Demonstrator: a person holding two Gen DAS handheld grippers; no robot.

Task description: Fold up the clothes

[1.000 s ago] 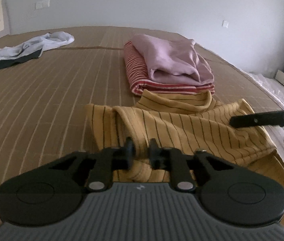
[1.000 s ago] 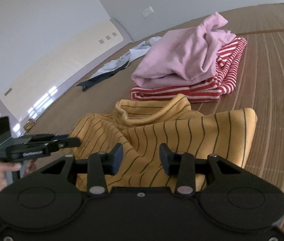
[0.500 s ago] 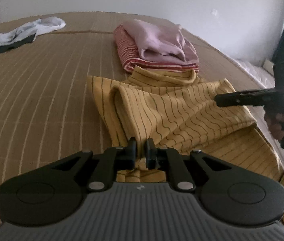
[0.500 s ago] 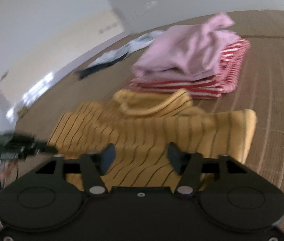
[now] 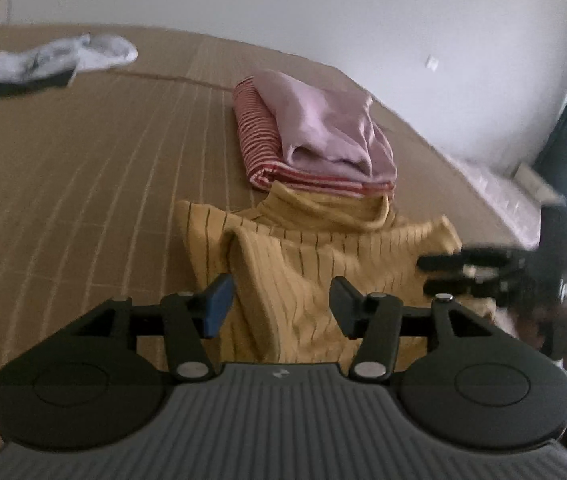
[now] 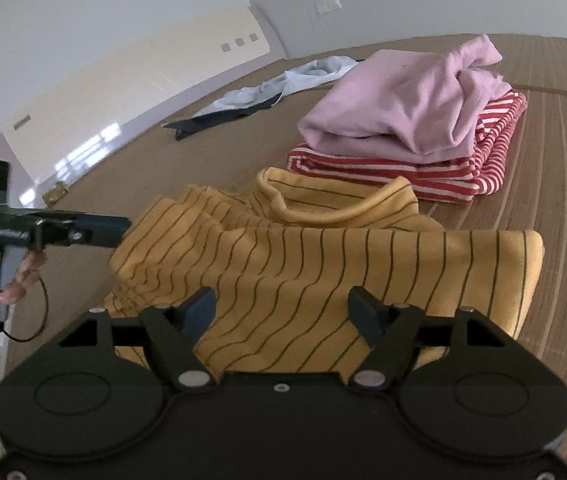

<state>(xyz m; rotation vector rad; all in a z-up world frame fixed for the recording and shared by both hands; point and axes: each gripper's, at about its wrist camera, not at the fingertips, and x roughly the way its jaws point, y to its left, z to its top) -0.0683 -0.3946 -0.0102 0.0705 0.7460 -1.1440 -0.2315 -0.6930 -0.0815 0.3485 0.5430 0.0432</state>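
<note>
Both claws spread wide, empty: left gripper [image 5: 281, 300], right gripper [image 6: 281, 312]. Ahead: soft ribbed yellow sweater [image 6: 323, 256], folded; beyond, pink top [image 6: 403, 108] over red-striped shirt [image 6: 495, 148].

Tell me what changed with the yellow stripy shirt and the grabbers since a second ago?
The left gripper was pinching the yellow striped shirt and has now opened and let it go. The right gripper was already open and spread a bit wider. The pink top on the red striped one stayed put, and so did the white and dark clothes farther back.
</note>
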